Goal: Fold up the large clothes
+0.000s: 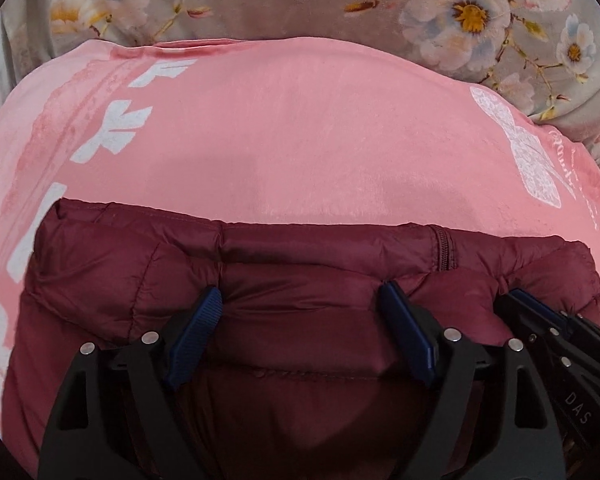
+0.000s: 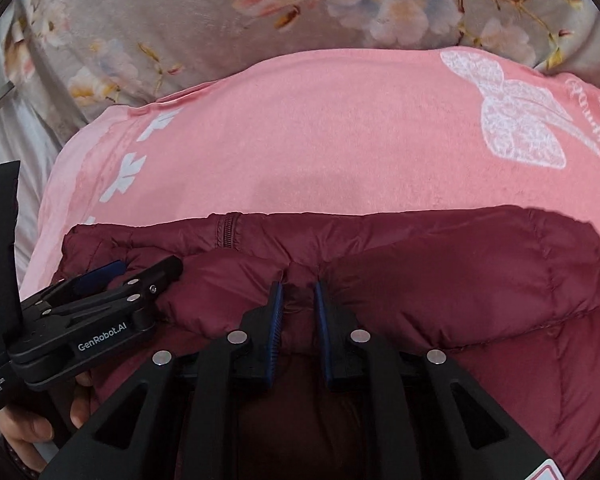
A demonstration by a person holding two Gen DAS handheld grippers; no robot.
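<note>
A folded maroon puffer jacket (image 1: pixel 284 264) lies on a pink printed cloth (image 1: pixel 300 132); it also shows in the right wrist view (image 2: pixel 460 280). My left gripper (image 1: pixel 302 300) is open, its blue pads wide apart and pressed down on the jacket's top layer. My right gripper (image 2: pixel 298 294) has its jaws a small gap apart with a pinch of the jacket's fabric between the pads. The two grippers sit side by side: the right one shows at the left view's edge (image 1: pixel 540 312), the left one in the right view (image 2: pixel 112 276).
The pink cloth (image 2: pixel 320 152) with white leaf and bow prints lies on a grey floral bedspread (image 2: pixel 180 20), which also shows in the left wrist view (image 1: pixel 260 0). A person's hand (image 2: pixel 28 428) holds the left gripper's handle.
</note>
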